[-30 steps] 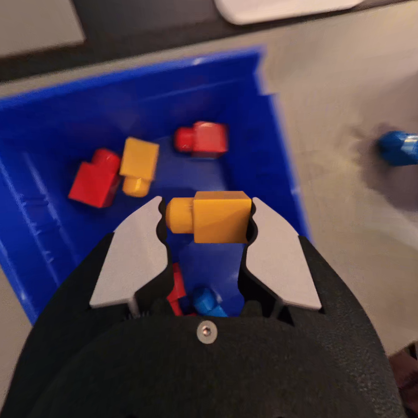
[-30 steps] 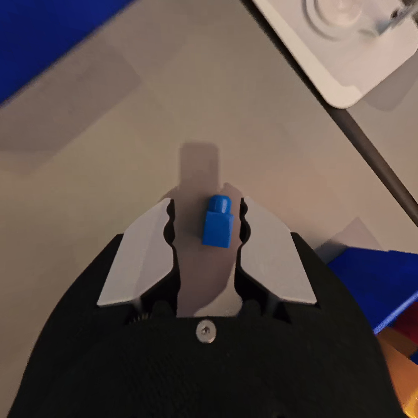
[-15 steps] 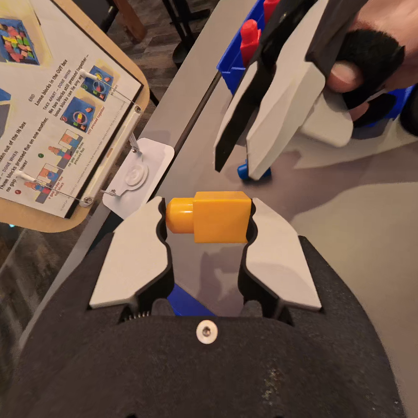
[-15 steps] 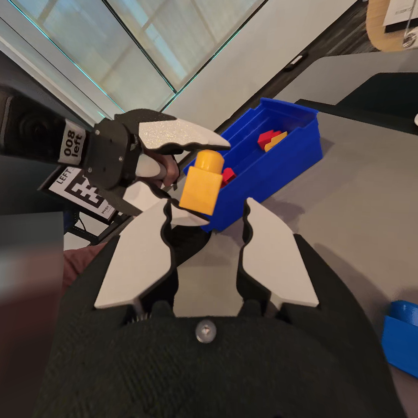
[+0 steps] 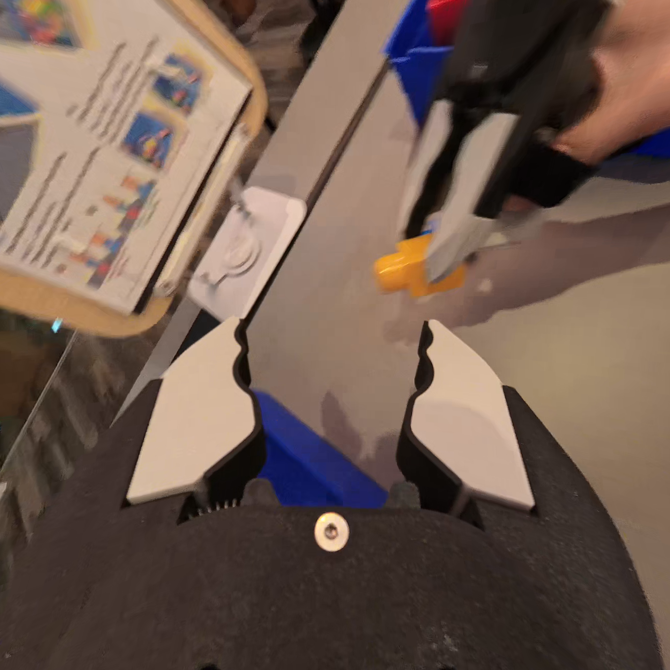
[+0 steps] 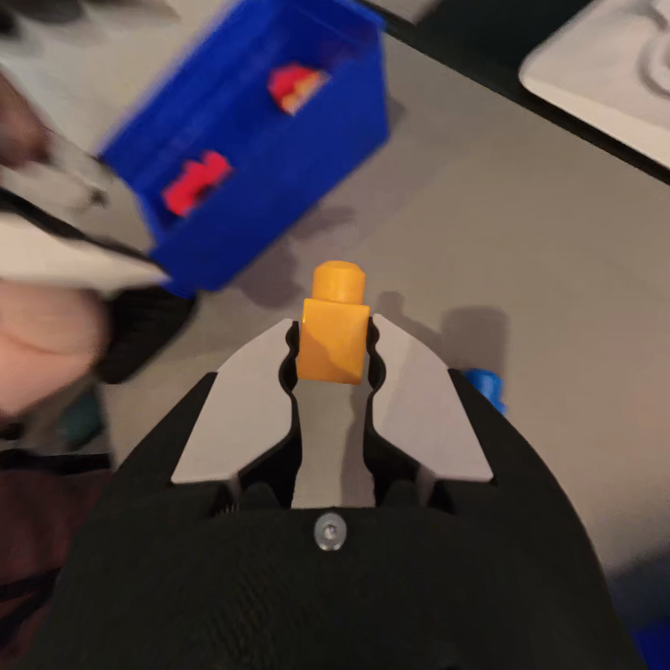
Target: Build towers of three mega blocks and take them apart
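In the right wrist view my right gripper is shut on a yellow mega block, both pads pressed on its sides, stud pointing away, just above the grey table. A blue block stands on the table just right of it. In the left wrist view my left gripper is open and empty. The right gripper shows ahead of it with the yellow block. The left gripper's finger shows blurred at the left of the right wrist view.
A blue bin with red and yellow blocks stands beyond the held block; its corner shows under the left gripper. A second blue bin is far right. An instruction board and its white base stand left.
The yellow block passed from my left gripper to my right one. The left jaws opened and drew back; the right jaws, open before, closed on the block.
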